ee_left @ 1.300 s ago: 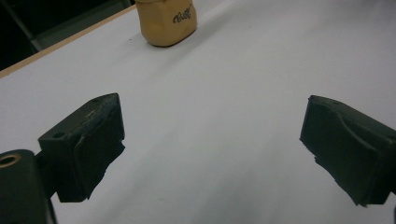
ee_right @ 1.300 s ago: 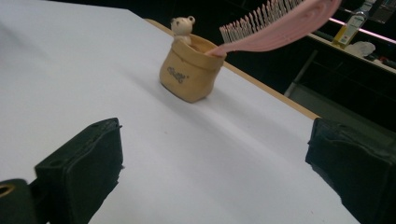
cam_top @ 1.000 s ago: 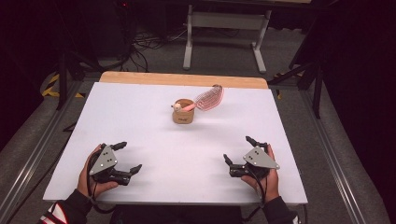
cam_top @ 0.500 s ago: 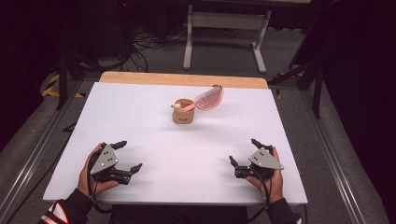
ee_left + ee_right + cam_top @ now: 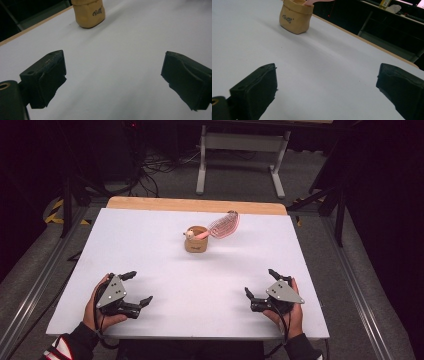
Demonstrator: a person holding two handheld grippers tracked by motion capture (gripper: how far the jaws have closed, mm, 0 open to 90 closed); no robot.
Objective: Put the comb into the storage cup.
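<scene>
Tan pouch [image 5: 195, 241] with a pink whisk [image 5: 223, 225] leaning out of it stands untouched at upper centre of the table [image 5: 150, 240], while both the left gripper [image 5: 133, 288] and right gripper [image 5: 260, 284] rest wide open and empty at the lower corners, so the work looks not yet begun.

white table [image 5: 150, 250] | wooden far edge [image 5: 195, 205] | grey floor [image 5: 240, 175]

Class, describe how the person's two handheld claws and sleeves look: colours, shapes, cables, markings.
Each claw, left claw and right claw, is black with two blocky jaws and a grey three-cornered plate on top marked by small dark dots. A dark cable trails from each toward the person. The left sleeve is dark with red and white stripes; the right sleeve is dark.
</scene>
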